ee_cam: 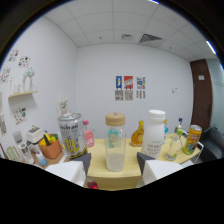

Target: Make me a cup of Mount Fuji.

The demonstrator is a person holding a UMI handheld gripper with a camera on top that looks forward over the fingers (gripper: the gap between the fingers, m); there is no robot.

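On the pale wooden table (100,150) in a white-walled office, a cork-lidded bottle (115,141) stands between the wide-open gripper (114,165) fingers. Silver can (70,135) left, white bottle (154,132) right, yellow can (192,139) far right; labels unreadable.

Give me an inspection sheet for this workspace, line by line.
Surface: pale wooden table, crowded with containers.
Job's things: clear bottle with wooden lid, white contents in its lower part, standing upright between the fingers with gaps at both sides; silver can; white jug; amber bottle; yellow can; empty glass.
Clutter: orange holder with small items.
Tool: open, gripping nothing.
Cables: nothing seen.
Surroundings: white walls, posters, dark door.
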